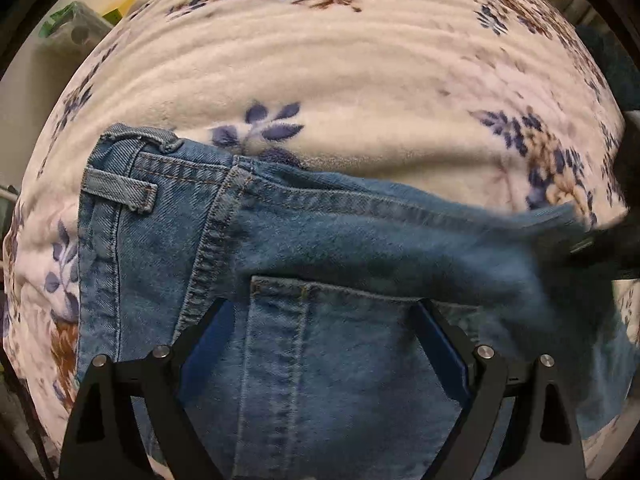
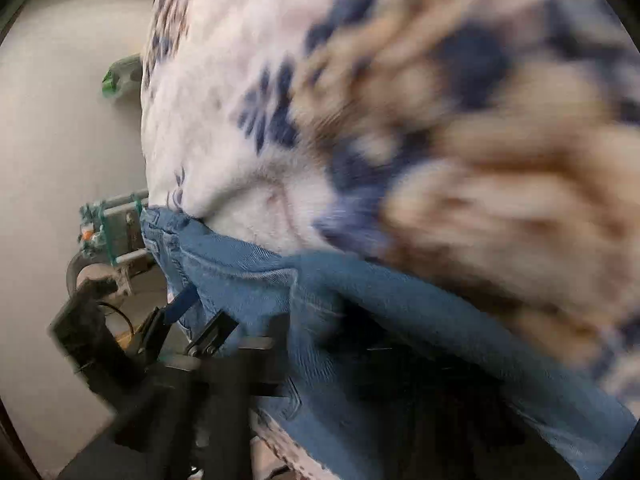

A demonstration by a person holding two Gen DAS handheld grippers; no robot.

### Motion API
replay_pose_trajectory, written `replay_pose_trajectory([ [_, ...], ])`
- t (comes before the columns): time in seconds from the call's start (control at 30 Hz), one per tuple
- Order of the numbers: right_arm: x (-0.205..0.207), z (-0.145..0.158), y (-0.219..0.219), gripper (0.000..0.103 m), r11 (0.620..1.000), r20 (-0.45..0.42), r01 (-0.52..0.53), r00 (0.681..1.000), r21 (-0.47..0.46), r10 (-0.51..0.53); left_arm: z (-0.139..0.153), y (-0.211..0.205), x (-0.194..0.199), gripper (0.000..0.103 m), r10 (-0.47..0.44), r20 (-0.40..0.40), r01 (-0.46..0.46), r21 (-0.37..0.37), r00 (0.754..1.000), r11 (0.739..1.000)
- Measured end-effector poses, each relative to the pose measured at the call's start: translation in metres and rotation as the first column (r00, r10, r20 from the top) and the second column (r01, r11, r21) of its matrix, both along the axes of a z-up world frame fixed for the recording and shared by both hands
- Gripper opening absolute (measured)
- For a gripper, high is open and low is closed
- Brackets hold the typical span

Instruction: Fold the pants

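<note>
No text, label, brand or number can be read anywhere.

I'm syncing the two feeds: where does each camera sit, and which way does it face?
Left wrist: on the left gripper, looking down across the jeans onto the floral blanket; its own jaws stand open.
Right wrist: on the right gripper, blurred, low at the jeans' edge; its own jaws can't be made out, but the left gripper shows.
Shared: jeans, blanket.
</note>
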State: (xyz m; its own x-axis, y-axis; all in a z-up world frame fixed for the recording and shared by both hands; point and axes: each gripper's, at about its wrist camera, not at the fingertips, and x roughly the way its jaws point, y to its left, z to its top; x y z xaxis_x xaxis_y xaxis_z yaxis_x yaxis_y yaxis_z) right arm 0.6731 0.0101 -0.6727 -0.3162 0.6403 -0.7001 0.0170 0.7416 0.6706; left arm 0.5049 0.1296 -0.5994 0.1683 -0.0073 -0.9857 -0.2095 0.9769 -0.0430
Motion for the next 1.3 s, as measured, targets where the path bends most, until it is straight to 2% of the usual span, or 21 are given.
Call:
replay_pose_trajectory([
  [0.03, 0.002, 0.012, -0.018, 0.010, 0.998, -0.015, 0.050, 0.999, 0.042, -0.049, 0.000, -0.001, 0.000, 0.092, -0.004, 0.004, 0.004, -0.001, 1.000, 1.000],
  [0.1, 0.006, 0.037, -0.041, 0.007, 0.997, 0.023, 0.077, 0.997, 0.012, -0.077, -0.002, 0.000, 0.000, 0.092, -0.002, -0.006, 0.002, 0.004, 1.000, 1.000],
  [0.2, 0.022, 0.054, -0.079, 0.006, 0.983, 0.023, 0.173, 0.984, 0.055, -0.175, 0.000, 0.002, 0.005, 0.092, 0.019, -0.008, -0.019, -0.008, 1.000, 1.000],
  [0.27, 0.026, 0.059, -0.088, 0.007, 0.985, 0.028, 0.166, 0.985, 0.037, -0.167, 0.003, 0.001, 0.004, 0.092, 0.024, -0.012, -0.024, -0.003, 1.000, 1.000],
  [0.33, 0.022, 0.060, -0.078, 0.009, 0.993, 0.001, 0.101, 0.995, 0.060, -0.101, 0.006, 0.003, 0.006, 0.092, 0.035, -0.017, -0.035, -0.017, 0.999, 0.999],
  [0.4, 0.015, 0.065, -0.059, 0.032, 1.000, 0.036, -0.009, 0.999, 0.028, 0.008, 0.018, -0.003, 0.006, 0.092, 0.044, -0.006, -0.045, -0.028, 0.999, 0.999],
  [0.43, 0.012, 0.066, -0.057, 0.051, 0.998, 0.071, -0.068, 0.995, -0.013, 0.068, 0.022, -0.004, 0.005, 0.092, 0.044, 0.005, -0.044, -0.027, 0.999, 0.999],
  [0.47, 0.007, 0.065, -0.050, 0.055, 0.991, 0.099, -0.120, 0.987, -0.055, 0.125, 0.027, -0.005, 0.005, 0.092, 0.041, 0.018, -0.041, -0.019, 0.999, 0.999],
  [0.5, 0.005, 0.055, -0.032, 0.052, 0.986, 0.095, -0.153, 0.983, -0.073, 0.160, 0.032, -0.007, 0.005, 0.092, 0.034, 0.030, -0.034, -0.008, 0.999, 0.999],
  [0.53, 0.001, 0.050, -0.026, 0.007, 0.979, 0.095, -0.179, 0.977, -0.101, 0.189, 0.035, -0.008, 0.007, 0.092, 0.027, 0.040, -0.027, -0.003, 0.999, 1.000],
  [0.57, -0.003, 0.049, -0.023, 0.002, 0.971, 0.118, -0.179, 0.973, -0.159, 0.198, 0.038, -0.009, 0.009, 0.092, 0.022, 0.048, -0.022, 0.000, 0.999, 1.000],
  [0.67, 0.000, 0.060, -0.042, 0.002, 0.984, 0.179, -0.090, 0.977, -0.152, 0.116, 0.044, -0.010, 0.017, 0.092, 0.016, 0.056, -0.016, 0.003, 0.998, 1.000],
  [0.8, -0.007, 0.058, -0.060, 0.002, 0.995, 0.124, -0.080, 0.988, -0.056, 0.086, 0.049, -0.012, 0.025, 0.092, 0.011, 0.080, -0.011, -0.008, 0.997, 1.000],
  [0.9, 0.000, 0.046, -0.069, 0.014, 0.999, 0.075, -0.036, 0.997, -0.007, 0.036, 0.048, -0.008, 0.034, 0.092, -0.016, 0.091, 0.017, -0.009, 0.996, 1.000],
  [0.97, 0.011, 0.032, -0.074, 0.030, 0.997, 0.016, 0.043, 0.999, 0.061, -0.044, 0.046, -0.008, 0.044, 0.092, -0.059, 0.090, 0.059, 0.002, 0.994, 0.998],
  [1.03, 0.019, 0.019, -0.068, 0.042, 0.996, -0.007, 0.056, 0.998, 0.062, -0.056, 0.041, -0.012, 0.053, 0.092, -0.137, 0.081, 0.135, 0.023, 0.987, 0.991],
  [1.13, 0.022, 0.001, -0.048, 0.042, 1.000, -0.019, 0.023, 1.000, 0.005, -0.023, 0.031, -0.018, 0.068, 0.092, -0.261, 0.045, 0.261, 0.011, 0.964, 0.965],
  [1.23, 0.018, 0.008, -0.049, 0.018, 1.000, 0.035, 0.009, 0.999, -0.030, -0.008, 0.029, -0.025, 0.081, 0.092, -0.394, 0.031, 0.395, -0.031, 0.919, 0.918],
  [1.3, 0.010, 0.028, -0.059, 0.013, 0.999, 0.081, 0.021, 0.996, 0.035, -0.024, 0.029, -0.031, 0.087, 0.092, -0.481, 0.021, 0.481, -0.093, 0.876, 0.872],
])
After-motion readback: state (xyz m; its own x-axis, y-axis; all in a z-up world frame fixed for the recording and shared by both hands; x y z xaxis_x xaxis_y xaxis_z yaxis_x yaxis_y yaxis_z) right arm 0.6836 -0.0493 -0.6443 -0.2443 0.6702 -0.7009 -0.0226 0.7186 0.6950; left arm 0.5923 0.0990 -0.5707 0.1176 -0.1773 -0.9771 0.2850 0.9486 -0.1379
